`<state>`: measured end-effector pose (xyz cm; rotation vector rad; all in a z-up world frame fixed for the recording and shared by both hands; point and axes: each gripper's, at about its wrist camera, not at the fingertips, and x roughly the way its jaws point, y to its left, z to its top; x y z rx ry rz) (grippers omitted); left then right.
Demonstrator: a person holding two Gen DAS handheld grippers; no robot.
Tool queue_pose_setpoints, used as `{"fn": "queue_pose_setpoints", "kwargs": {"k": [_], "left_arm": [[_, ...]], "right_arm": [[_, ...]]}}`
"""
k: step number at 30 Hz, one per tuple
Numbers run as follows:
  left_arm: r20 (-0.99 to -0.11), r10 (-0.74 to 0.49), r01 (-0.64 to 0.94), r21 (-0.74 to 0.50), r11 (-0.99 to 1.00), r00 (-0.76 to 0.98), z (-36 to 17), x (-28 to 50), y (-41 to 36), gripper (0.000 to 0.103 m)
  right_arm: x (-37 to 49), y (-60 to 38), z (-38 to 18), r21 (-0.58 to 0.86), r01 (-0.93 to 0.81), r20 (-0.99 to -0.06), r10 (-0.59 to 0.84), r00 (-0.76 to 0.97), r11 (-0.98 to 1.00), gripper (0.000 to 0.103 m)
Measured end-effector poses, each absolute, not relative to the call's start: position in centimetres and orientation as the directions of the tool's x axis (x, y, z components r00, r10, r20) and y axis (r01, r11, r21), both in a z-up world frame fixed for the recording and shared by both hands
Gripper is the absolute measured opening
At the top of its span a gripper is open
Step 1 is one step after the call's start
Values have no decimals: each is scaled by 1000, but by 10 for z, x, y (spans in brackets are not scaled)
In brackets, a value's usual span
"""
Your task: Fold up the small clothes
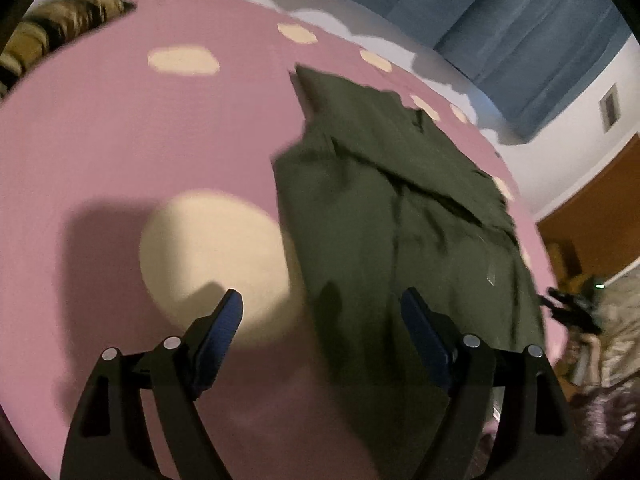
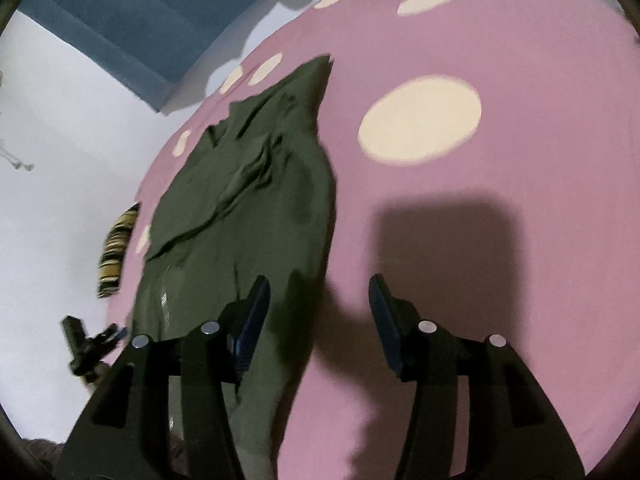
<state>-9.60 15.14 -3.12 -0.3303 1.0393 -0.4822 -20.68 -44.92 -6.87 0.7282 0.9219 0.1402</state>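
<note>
A dark olive green garment (image 1: 400, 216) lies spread and wrinkled on a pink sheet with cream dots (image 1: 120, 140). My left gripper (image 1: 322, 304) is open and empty, above the garment's near left edge. In the right wrist view the same garment (image 2: 248, 208) lies left of centre on the pink sheet (image 2: 500, 220). My right gripper (image 2: 318, 292) is open and empty, above the garment's near right edge. The other gripper shows small and dark at the sheet's edge in the left wrist view (image 1: 572, 308) and in the right wrist view (image 2: 88, 348).
A striped brown and tan cloth (image 1: 52, 36) lies at the sheet's far left corner; it also shows in the right wrist view (image 2: 116, 252). A blue curtain (image 1: 500, 20) hangs on the white wall behind. An orange-brown wall (image 1: 600, 216) and rumpled bedding (image 1: 616, 340) are at the right.
</note>
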Motion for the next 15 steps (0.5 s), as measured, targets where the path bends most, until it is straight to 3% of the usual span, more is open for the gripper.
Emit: {"fn": "queue_pose_setpoints", "kwargs": {"k": [5, 10, 15], "left_arm": [[-697, -633, 214, -598, 773, 338, -50, -115, 153, 80], [-599, -765, 252, -723, 643, 237, -57, -124, 140, 81], [-589, -782, 304, -721, 623, 204, -59, -124, 119, 81]], "right_arm": [[-218, -432, -83, 678, 114, -643, 511, 570, 726, 55], [-219, -411, -84, 721, 20, -596, 604, 529, 693, 59], [-216, -394, -88, 757, -44, -558, 682, 473, 651, 61]]}}
